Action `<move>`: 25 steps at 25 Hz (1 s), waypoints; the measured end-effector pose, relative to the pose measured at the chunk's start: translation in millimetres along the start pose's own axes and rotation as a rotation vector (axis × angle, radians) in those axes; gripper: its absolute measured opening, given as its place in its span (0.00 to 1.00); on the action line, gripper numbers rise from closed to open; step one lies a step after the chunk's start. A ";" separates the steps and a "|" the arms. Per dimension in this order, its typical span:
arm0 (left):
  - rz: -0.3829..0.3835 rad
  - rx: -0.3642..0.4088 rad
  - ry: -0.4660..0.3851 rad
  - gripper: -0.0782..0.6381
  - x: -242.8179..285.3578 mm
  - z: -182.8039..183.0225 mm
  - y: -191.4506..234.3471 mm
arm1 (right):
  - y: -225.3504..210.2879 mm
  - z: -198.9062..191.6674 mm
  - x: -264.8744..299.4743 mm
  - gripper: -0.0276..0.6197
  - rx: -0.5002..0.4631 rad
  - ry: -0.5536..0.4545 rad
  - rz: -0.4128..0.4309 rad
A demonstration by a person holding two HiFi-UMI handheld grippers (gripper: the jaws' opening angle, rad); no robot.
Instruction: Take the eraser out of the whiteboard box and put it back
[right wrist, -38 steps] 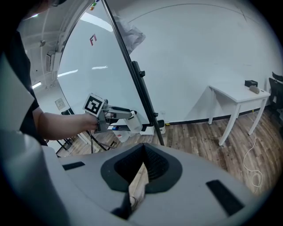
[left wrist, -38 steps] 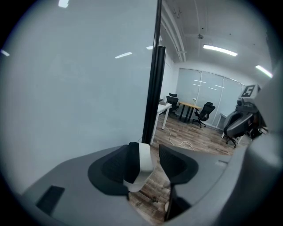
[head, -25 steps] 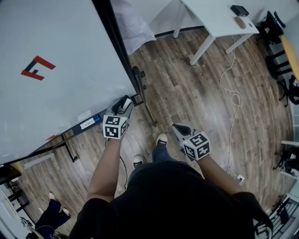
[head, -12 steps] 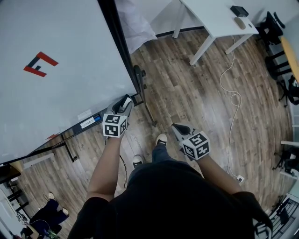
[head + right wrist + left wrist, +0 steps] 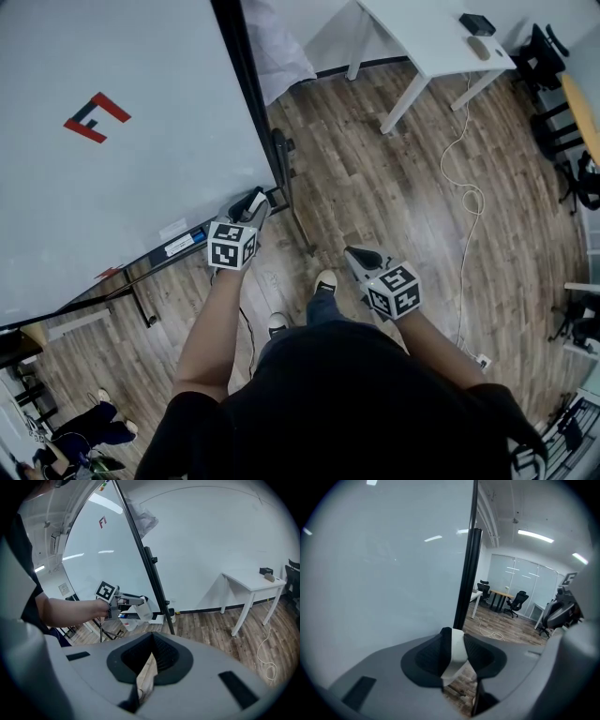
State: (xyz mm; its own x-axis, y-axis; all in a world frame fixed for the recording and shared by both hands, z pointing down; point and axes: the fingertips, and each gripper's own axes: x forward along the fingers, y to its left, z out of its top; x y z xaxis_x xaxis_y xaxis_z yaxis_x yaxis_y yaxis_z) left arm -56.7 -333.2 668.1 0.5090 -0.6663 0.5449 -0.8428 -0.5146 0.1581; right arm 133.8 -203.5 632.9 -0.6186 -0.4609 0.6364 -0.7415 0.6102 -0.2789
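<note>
My left gripper point(image 5: 254, 202) is at the lower right corner of the whiteboard point(image 5: 122, 159), just above its marker tray point(image 5: 178, 247). Its jaws have just been closing, and a white eraser point(image 5: 457, 652) now sits pinched between the dark pads. In the right gripper view the same eraser point(image 5: 142, 609) sticks out of the left gripper point(image 5: 136, 603), above a white box point(image 5: 158, 618) at the board's foot. My right gripper point(image 5: 360, 257) hangs over the wooden floor to the right, jaws together with nothing in them.
The board's black stand and foot point(image 5: 286, 178) run along the floor beside my left hand. A white desk point(image 5: 431, 37) stands at the back right, and a white cable point(image 5: 466, 187) trails across the wooden floor. My shoes point(image 5: 323, 279) are below the grippers.
Both hands stay where they were. The head view has drifted slightly, so the board's red mark sits a little further right and up.
</note>
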 end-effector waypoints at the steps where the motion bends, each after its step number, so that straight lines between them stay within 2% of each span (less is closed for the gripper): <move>1: -0.004 0.005 -0.001 0.32 -1.1 2.2 -0.4 | 1.6 0.5 -0.4 0.03 -0.003 -0.001 0.001; 12: -0.037 -0.002 -0.066 0.32 -29.7 29.8 -3.1 | 30.0 9.6 -0.9 0.03 -0.034 -0.021 0.015; 25: -0.064 0.023 -0.144 0.32 -73.8 59.9 -18.7 | 61.4 12.7 -10.2 0.03 -0.058 -0.049 0.016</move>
State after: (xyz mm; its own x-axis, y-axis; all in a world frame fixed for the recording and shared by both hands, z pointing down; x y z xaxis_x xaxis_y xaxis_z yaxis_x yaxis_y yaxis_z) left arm -68.0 -306.7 575.6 0.5829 -0.7013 0.4105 -0.8043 -0.5698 0.1686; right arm 91.3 -169.5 600.1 -0.6434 -0.4804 0.5960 -0.7159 0.6534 -0.2461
